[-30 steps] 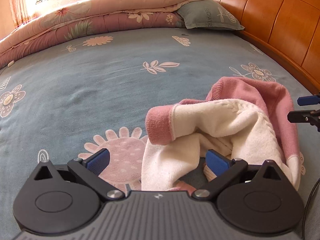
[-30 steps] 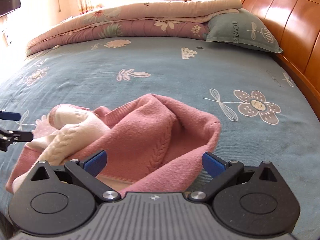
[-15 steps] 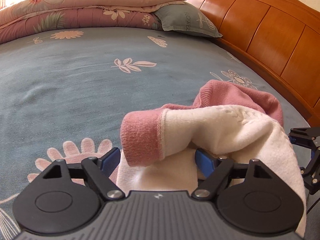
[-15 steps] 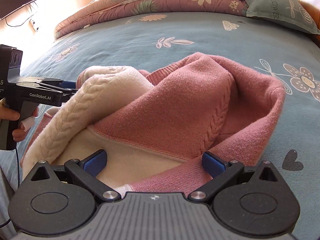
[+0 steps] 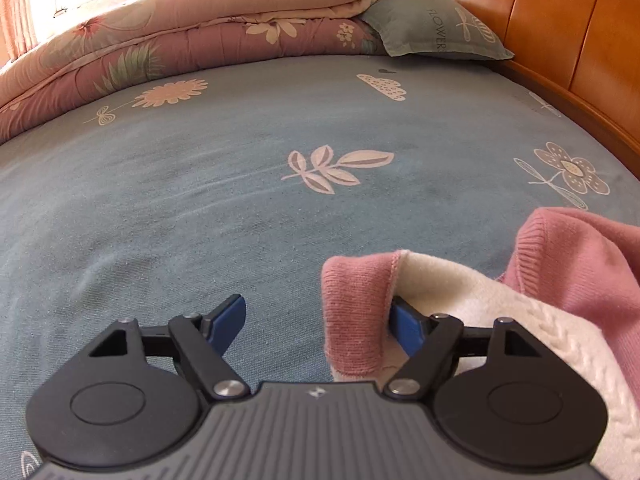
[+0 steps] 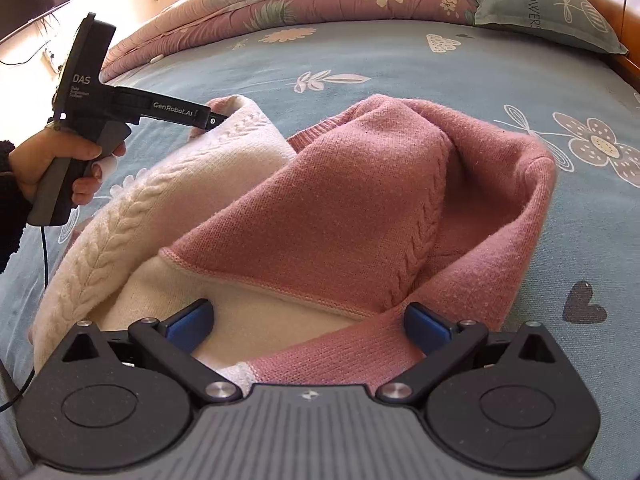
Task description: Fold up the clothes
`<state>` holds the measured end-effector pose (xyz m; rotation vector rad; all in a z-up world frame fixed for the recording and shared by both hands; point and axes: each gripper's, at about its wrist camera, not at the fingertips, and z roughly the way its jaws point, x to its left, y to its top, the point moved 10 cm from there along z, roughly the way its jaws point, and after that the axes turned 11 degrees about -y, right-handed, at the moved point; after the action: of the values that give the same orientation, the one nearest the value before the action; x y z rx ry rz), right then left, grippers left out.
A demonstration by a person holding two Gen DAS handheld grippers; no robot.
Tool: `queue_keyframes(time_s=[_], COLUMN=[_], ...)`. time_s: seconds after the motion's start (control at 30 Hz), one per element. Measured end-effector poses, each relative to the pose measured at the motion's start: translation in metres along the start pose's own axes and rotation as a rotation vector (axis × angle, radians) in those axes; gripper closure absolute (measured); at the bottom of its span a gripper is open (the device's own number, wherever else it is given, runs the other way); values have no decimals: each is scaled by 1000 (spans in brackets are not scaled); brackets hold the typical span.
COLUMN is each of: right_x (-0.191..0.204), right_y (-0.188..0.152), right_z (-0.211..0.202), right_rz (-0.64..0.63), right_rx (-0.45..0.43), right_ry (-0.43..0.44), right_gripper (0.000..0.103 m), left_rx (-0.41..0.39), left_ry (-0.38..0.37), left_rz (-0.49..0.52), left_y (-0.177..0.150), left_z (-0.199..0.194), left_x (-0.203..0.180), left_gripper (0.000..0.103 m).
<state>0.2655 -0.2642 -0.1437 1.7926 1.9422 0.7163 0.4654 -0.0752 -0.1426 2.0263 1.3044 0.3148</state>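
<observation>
Hand: a person's hand (image 6: 60, 168) at the left edge of the right wrist view grips the handle of the left gripper, a dark sleeve behind it and a cable hanging below.
Left gripper (image 5: 316, 322): jaws spread wide; the pink cuff (image 5: 356, 316) of the sweater hangs between the blue pads, against the right pad and clear of the left one. Nothing is pinched.
Sweater (image 6: 340, 208): a pink and cream cable-knit sweater, bunched in a loose heap on the blue bedsheet (image 5: 200, 200), towards the near edge of the bed. The cream part lies left, the pink part is humped up to the right.
Right gripper (image 6: 308, 320): jaws spread wide, low over the near edge of the heap; cream and pink knit lies between the blue pads, not squeezed.
Quilt (image 5: 180, 40): a folded pink floral quilt runs along the far edge of the bed.
Pillow (image 5: 432, 32): a grey-blue pillow printed FLOWERS sits in the far right corner, touching the quilt's end.
Headboard (image 5: 560, 32): glossy orange-brown wood along the right edge of the bed.
</observation>
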Motion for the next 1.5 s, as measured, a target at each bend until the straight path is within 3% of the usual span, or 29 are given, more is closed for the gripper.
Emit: queue_keyframes(time_s=[0.2,0.43,0.83,1.03,1.33,1.5], right_x=[-1,-1,14,17,20,21], right_y=[-8,-7,-16,-34,-50,-51], right_z=[7,5,-75,-88,-91,-85], right_rz=[13,4,32,85,98,120], right_rx=[-13,-12,-100,-105,-84,-79], right_ry=[8,-6,-33,-31,-33,-30], right_gripper=[0,0,0,0,0,0], left_rx=[-7,75,106,130,61,88], left_ry=[-52,-123,-194,-80,-165,-84], left_rz=[7,-96,-215,-151,-268,-195], left_y=[-16,-77,-135,-145,-132,-131], left_z=[-26,-69,-111,-109,-125,-114], left_x=[-11,-12,-28,-39,-33,-40], left_gripper=[27,26,28,26,26,25])
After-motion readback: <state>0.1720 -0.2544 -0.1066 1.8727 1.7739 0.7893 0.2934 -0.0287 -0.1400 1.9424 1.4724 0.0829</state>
